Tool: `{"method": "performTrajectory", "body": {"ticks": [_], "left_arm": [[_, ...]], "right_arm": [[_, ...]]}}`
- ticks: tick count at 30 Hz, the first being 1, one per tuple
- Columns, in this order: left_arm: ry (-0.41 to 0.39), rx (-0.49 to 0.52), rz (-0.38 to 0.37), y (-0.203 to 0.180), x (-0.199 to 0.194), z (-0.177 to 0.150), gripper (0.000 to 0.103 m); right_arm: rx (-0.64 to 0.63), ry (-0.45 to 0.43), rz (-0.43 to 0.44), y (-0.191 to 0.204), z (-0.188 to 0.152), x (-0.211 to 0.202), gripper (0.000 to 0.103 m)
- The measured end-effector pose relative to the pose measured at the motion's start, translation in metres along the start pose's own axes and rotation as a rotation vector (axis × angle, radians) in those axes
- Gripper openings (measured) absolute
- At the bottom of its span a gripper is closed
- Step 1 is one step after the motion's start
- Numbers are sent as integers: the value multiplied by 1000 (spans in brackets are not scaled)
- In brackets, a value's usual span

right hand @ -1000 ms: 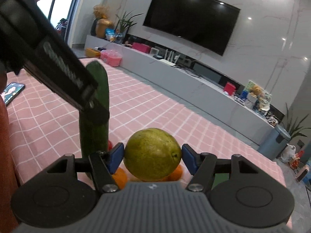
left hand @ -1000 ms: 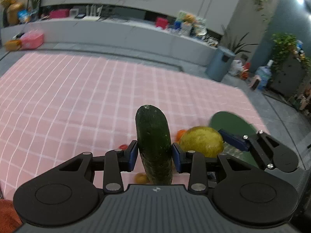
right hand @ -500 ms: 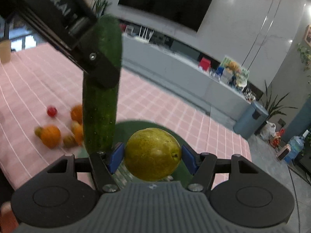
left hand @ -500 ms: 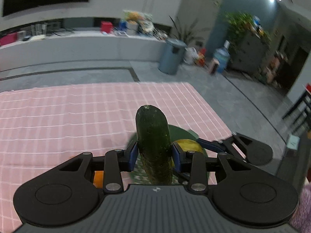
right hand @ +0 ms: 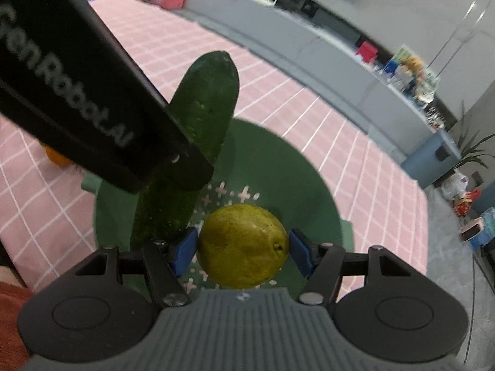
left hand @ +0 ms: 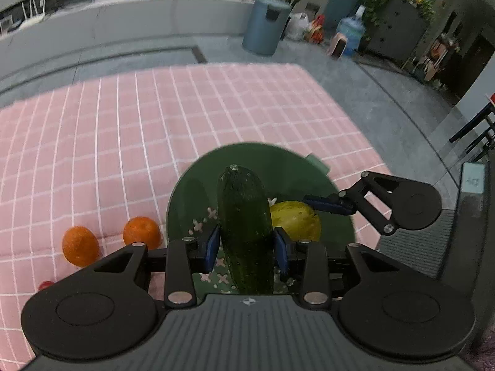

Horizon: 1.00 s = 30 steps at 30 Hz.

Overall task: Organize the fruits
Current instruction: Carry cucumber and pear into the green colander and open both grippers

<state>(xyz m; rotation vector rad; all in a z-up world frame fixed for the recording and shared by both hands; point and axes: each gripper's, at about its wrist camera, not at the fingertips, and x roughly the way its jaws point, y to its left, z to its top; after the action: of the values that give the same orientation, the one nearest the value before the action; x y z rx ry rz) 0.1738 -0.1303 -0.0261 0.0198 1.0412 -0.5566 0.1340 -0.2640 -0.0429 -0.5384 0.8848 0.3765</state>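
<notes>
My left gripper (left hand: 246, 249) is shut on a dark green cucumber (left hand: 244, 225) that stands upright between its blue pads, over a green bowl (left hand: 247, 160) with white cross marks. My right gripper (right hand: 239, 252) is shut on a yellow-green pear (right hand: 243, 244) above the same green bowl (right hand: 278, 170). From the right wrist view the cucumber (right hand: 198, 130) rises at the left, partly behind the black body of the left gripper. In the left wrist view the pear (left hand: 294, 221) and one right finger (left hand: 328, 202) show to the right of the cucumber.
The bowl rests on a pink checked cloth (left hand: 123, 142). Two oranges (left hand: 80, 245) (left hand: 141, 232) and a small red fruit (left hand: 46, 285) lie on it left of the bowl. Grey floor (left hand: 386, 99), a bin (left hand: 266, 24) and a low grey cabinet lie beyond.
Both grippers have swung across the cloth with their fruit and dipped, and now hang over the green bowl. The oranges have slid to the left of the view. Both grips are unchanged.
</notes>
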Motion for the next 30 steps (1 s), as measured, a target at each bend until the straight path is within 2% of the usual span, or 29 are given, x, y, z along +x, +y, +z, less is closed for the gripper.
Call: {"method": "performTrajectory", "body": {"ticks": [5,8,17,19,20,22,30], "left_arm": [[53,-1,0,6,24,4,42],[50,2,-2,7,32,6,42],[63,-1,35,10,46,11,44],[65,19,60,8,47,9,48],[65,29,53,6,47,9,54],[62,37,40,4,44,7,57],[-6,67,80,-5,3,-5,59]], "right_arm": [[11,51,38,-9,0,23,62],[35,67,54,-15,1,31,62],[96,59,82,-24,5,39,63],[86,51,72,-25,4,35,66],[83,47,69,-25,5,34,69],[71,50,41,-23,6,33,72],[96,27,-35,-18,11,11,83]]}}
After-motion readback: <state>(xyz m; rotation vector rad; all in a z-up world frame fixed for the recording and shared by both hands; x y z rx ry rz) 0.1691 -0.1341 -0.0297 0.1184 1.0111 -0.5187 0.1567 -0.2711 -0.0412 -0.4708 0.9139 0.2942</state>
